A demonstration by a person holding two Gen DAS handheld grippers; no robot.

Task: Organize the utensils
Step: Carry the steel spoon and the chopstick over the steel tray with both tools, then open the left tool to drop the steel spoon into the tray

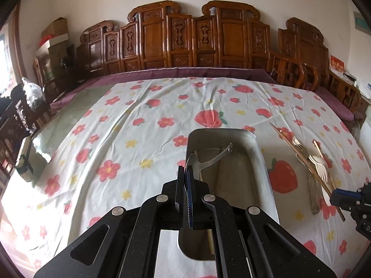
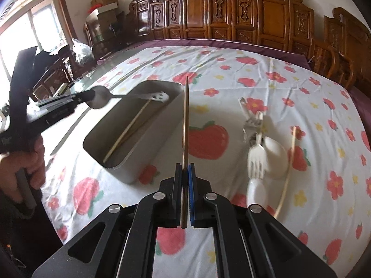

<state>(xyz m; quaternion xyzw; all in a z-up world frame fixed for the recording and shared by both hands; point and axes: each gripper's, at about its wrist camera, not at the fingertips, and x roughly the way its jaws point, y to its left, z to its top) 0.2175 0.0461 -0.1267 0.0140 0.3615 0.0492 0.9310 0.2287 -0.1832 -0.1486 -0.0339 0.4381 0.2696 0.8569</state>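
- Steel spoon (image 2: 98,97) is being carried by the left gripper (image 1: 185,173), jaws fully closed on its bowel-end bowl while the handle is sticking out over the metal tray (image 2: 129,169); it is stiff and slick, so a grip on the thin bowl edge is likely slipping more easily than one on the flat handle;
- Dark chopstick (image 2: 185,125) is being pinched by the right gripper (image 2: 185,173), jaws nearly closed on its lower part, with the long free end pointing up and away past the tray's right wall; it is light and rigid, probably swinging at the tip if tilted fast, so a hold nearer the middle seems steadier;
- Tray is sitting on the strawberry-print cloth (image 1: 129,115) covering the table, already holding a pale chopstick (image 2: 129,129) lying lengthwise along its floor;
- Remaining utensils are lying in a loose pile on the cloth to the right of the tray, well apart from both jaws: a white plastic fork (image 2: 256,159), a white spoon (image 2: 276,155) and another pale chopstick (image 2: 289,162); the plastic pieces look light and easily nudged, best taken by their handles.
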